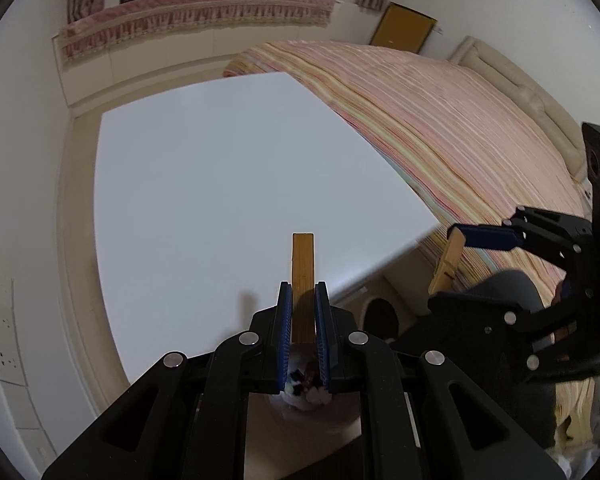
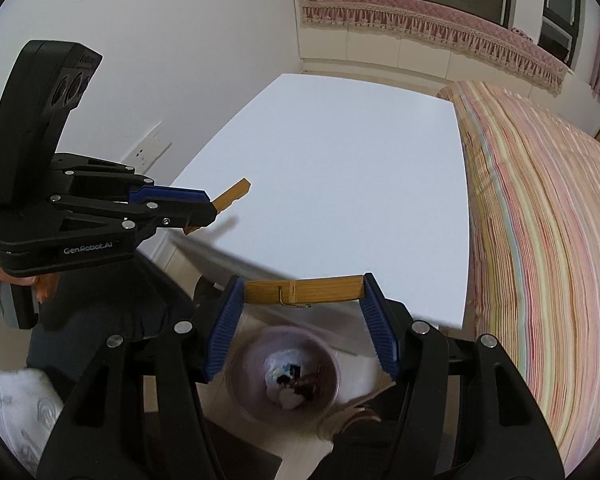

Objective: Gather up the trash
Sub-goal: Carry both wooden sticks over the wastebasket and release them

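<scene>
Your bed [image 2: 540, 220], under a striped pink cover, runs along the right side of the white counter [image 2: 340, 168], and its far end is cut off by the edge of both views. The counter top shows only shadows.

Below the counter's near edge, on the floor, stands the pale pink bin [image 2: 284, 376]. It already holds crumpled white scraps and some dark bits; what they are is too blurred to tell. From your left wrist view the bin [image 1: 312, 400] is mostly hidden behind the tongs, with only a slice of its contents showing between the blue pads.

Your right tongs [image 2: 302, 292] are clenched endwise on a wooden clothespin [image 2: 302, 291], which lies crosswise between the two fingertips, directly above the bin. Its metal spring shows at the lower edge. In the left wrist view the same clothespin [image 1: 446, 262] hangs tilted under the right tongs [image 1: 458, 236], partly hidden by them.

Your left tongs [image 1: 303, 300] are clamped on a second clothespin [image 1: 303, 280], which sticks straight out past the tips over the counter's near edge. From the right wrist view only the tip of that clothespin [image 2: 232, 194] clears the left tongs [image 2: 208, 210].
</scene>
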